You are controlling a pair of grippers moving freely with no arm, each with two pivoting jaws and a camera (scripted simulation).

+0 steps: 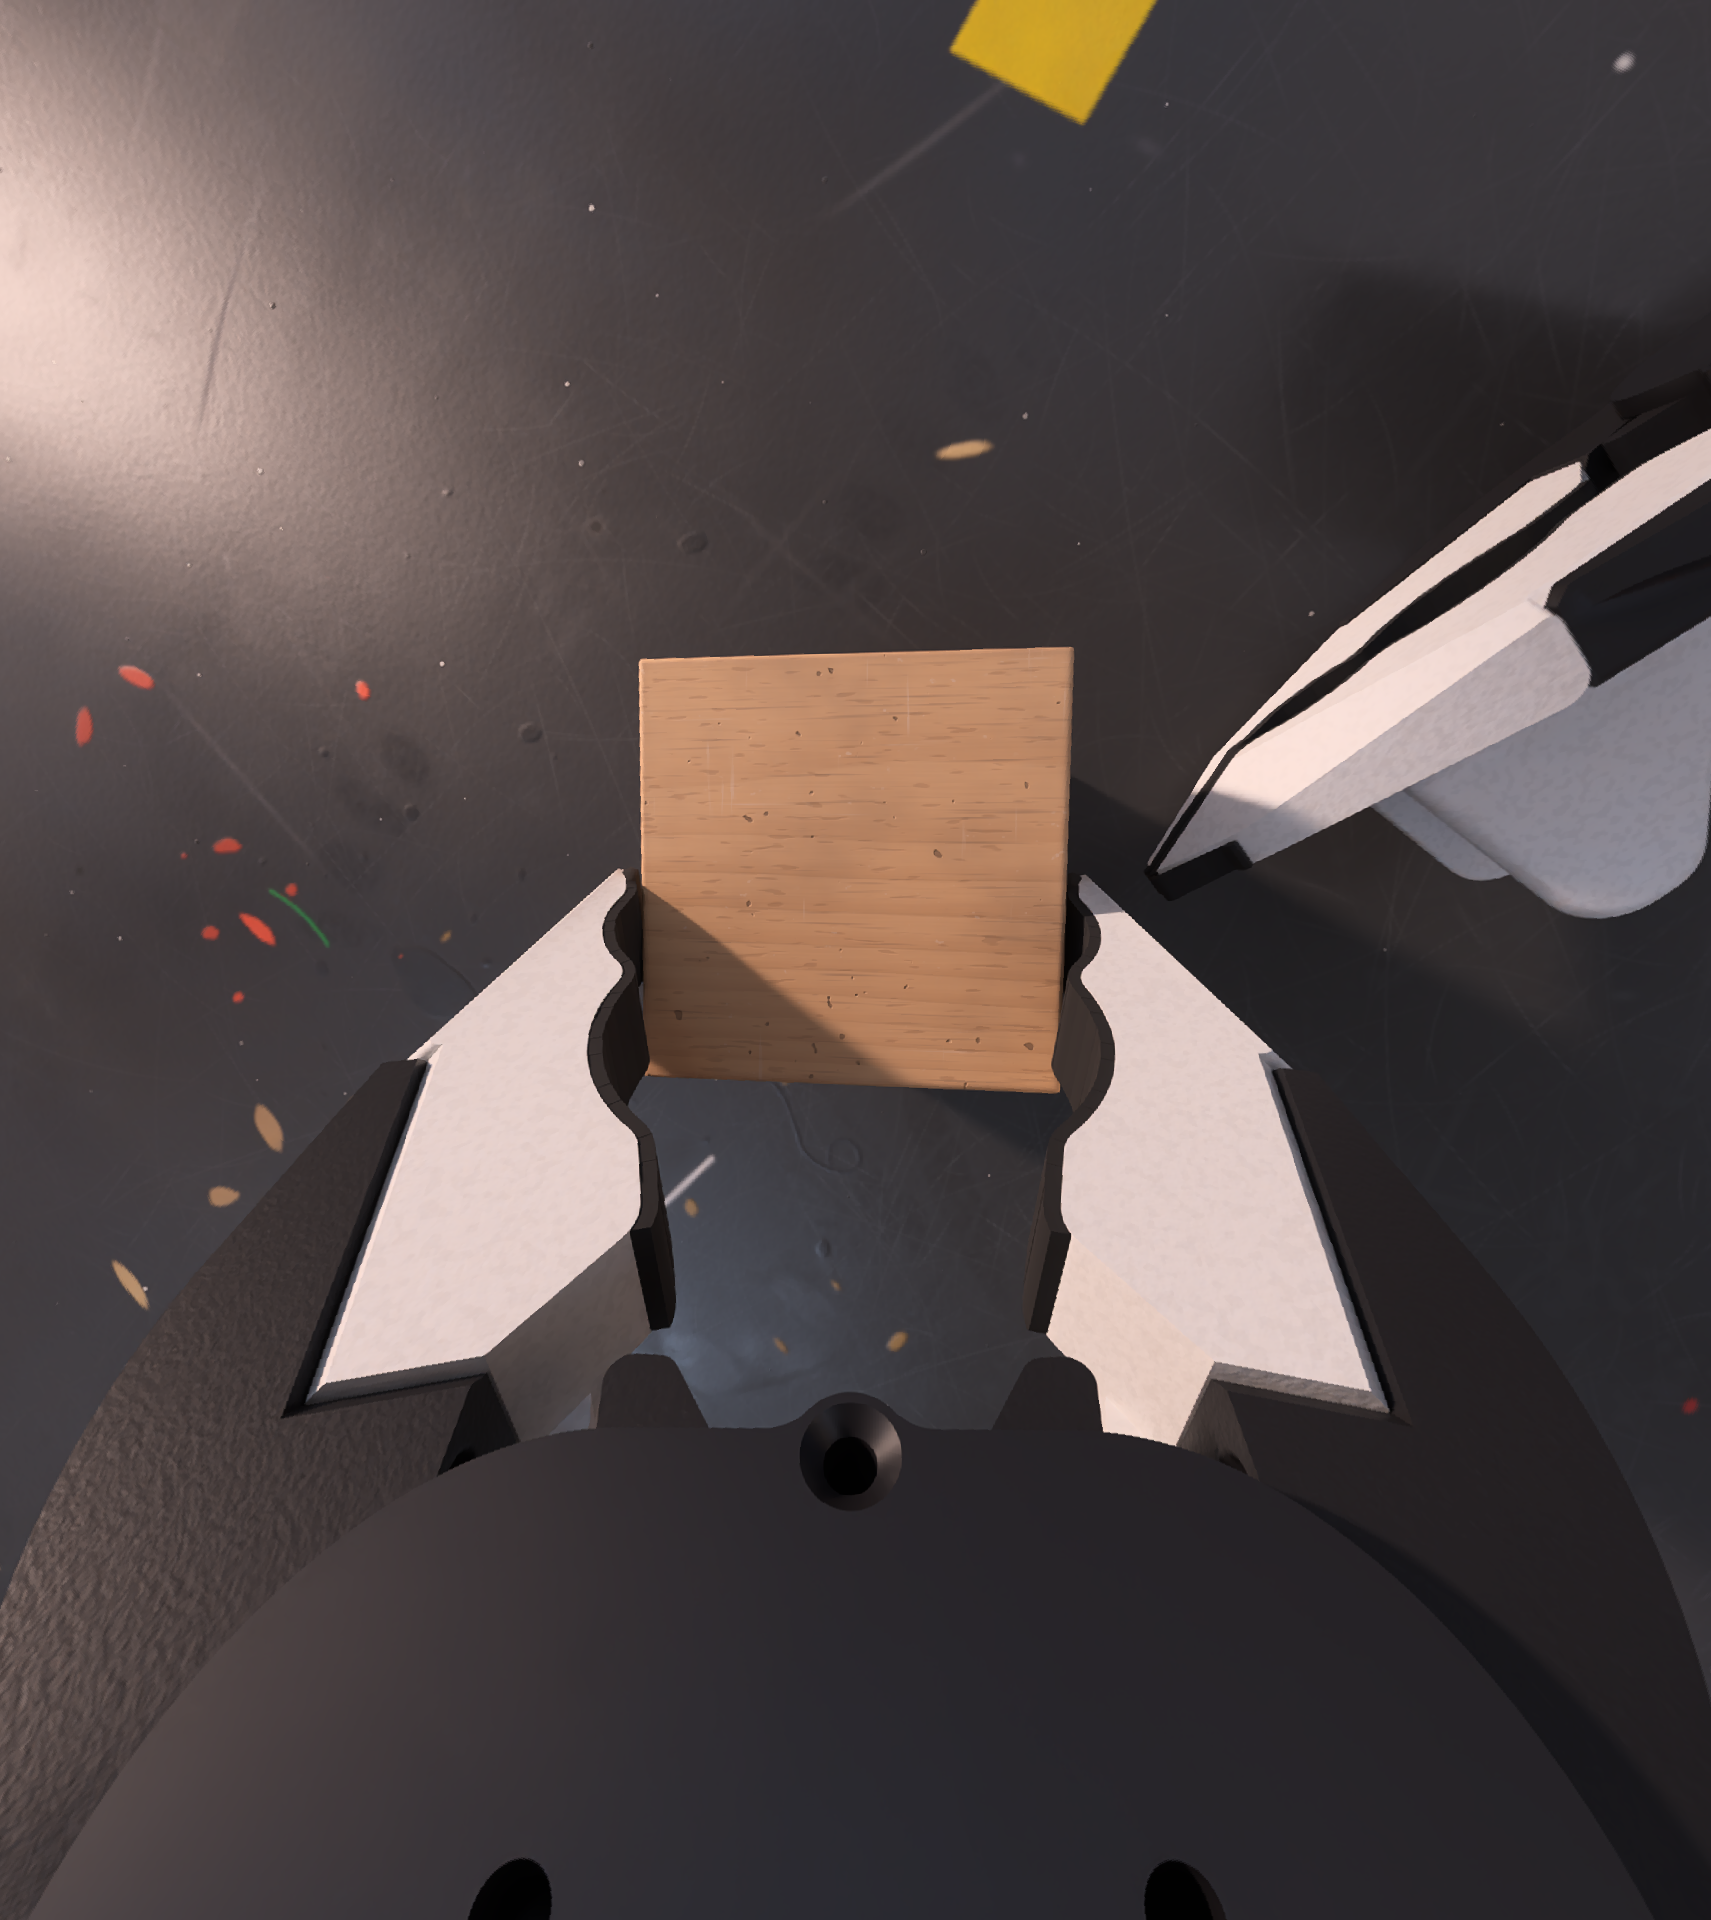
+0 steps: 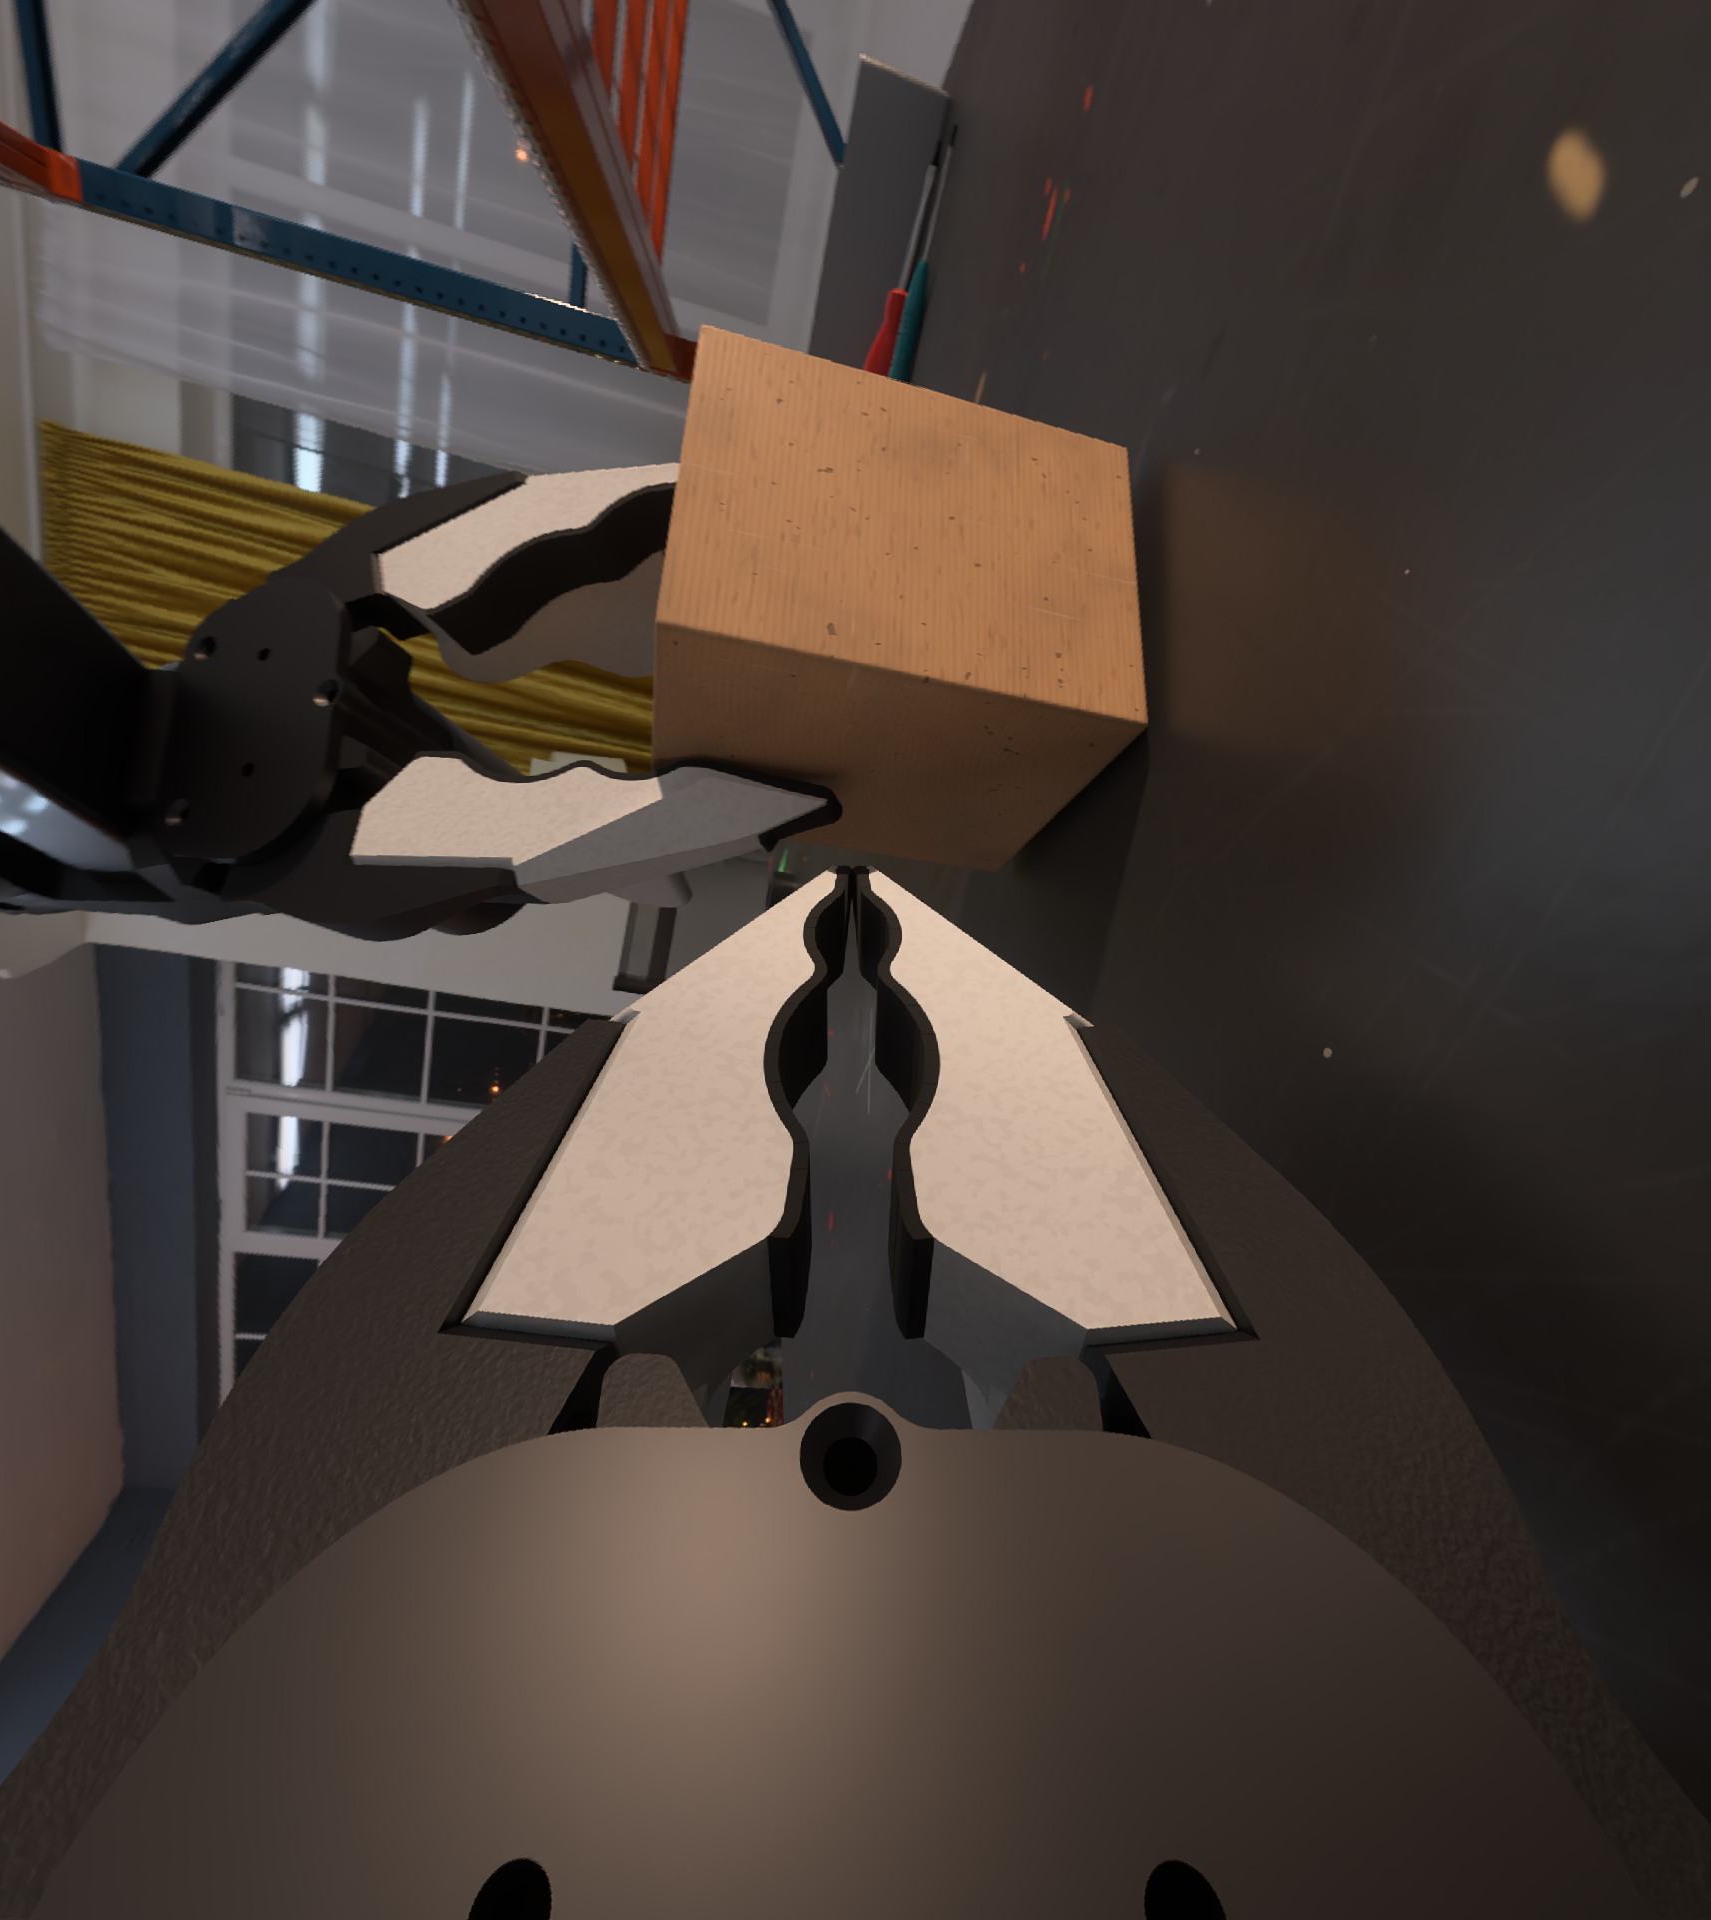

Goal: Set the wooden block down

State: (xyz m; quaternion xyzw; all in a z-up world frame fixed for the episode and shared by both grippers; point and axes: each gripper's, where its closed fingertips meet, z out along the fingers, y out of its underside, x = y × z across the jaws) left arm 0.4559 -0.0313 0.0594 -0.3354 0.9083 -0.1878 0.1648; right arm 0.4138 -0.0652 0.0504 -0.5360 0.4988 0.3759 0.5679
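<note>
A wooden block point(image 1: 856, 831), a light brown cube, sits between the fingers of my left gripper point(image 1: 853, 885), which is shut on its two side faces over the dark table point(image 1: 415, 468). In the right wrist view the block point(image 2: 913, 582) is held by the left gripper point(image 2: 752, 644) with its far face at or very near the table point(image 2: 1453, 831); I cannot tell if they touch. My right gripper point(image 2: 851, 875) is shut and empty, its tips just short of the block's near edge. It also shows in the left wrist view point(image 1: 1178, 868), right of the block.
A yellow patch point(image 1: 1048, 47) lies on the table farther ahead. Paint flecks and scratches mark the dark surface. Red and green tool handles point(image 2: 898, 322) hang beside the table's edge. Blue and orange racking point(image 2: 363, 249) stands beyond.
</note>
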